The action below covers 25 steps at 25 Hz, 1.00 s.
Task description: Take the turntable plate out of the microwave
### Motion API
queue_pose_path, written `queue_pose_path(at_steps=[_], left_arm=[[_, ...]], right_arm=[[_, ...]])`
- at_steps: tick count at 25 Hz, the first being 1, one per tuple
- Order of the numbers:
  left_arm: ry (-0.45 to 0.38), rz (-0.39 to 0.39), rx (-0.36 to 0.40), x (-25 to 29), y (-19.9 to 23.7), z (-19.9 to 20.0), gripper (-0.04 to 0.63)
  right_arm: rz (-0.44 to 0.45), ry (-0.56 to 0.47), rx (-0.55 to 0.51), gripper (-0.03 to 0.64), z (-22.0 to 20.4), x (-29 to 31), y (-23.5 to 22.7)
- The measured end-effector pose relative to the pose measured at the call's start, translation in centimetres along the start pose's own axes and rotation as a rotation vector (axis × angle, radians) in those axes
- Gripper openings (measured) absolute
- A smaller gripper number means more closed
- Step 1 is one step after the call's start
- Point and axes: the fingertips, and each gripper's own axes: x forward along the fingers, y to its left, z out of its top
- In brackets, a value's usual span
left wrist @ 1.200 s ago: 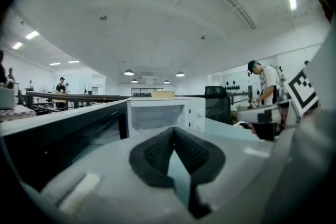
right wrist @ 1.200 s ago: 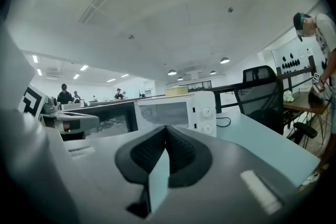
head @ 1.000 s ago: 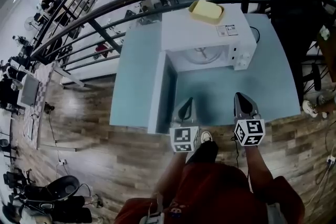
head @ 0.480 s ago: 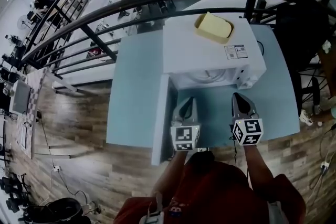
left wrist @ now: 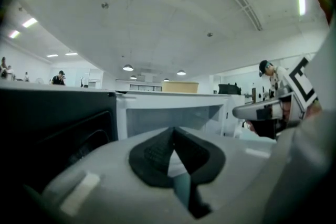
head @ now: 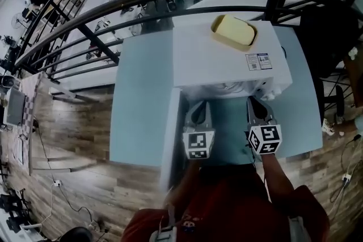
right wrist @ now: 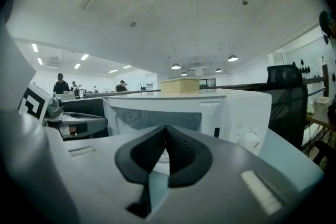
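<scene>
Microwave [head: 227,54] — door [head: 173,139] open, turntable plate judged inside, ungrasped; left gripper [head: 199,105] and right gripper [head: 253,101] before its opening — jaws closed, empty.

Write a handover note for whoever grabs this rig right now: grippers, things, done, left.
Left gripper: jaws shut, empty, just in front of the microwave opening.
Right gripper: the same, jaws shut, empty.
Door is open, swung to the left. Plate sits inside; only its front edge shows in the head view.
Done: door open.
Left: open the jaws, reach in, grip the plate, lift it out.
</scene>
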Motion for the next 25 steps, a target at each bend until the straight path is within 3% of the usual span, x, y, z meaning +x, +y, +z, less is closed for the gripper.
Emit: queue_pose_path(at_steps=[19, 25], left_arm=[[0.022, 0.006, 0.03, 4.4, 0.4, -1.6, -0.002], [0.03, 0.006, 0.03, 4.5, 0.4, -2.0, -0.002]], right_arm=[[0.023, 0.039, 0.027, 0.0, -2.9, 5.4, -2.4], [0.034, 0.113, 0.116, 0.002, -5.7, 7.0, -2.9]])
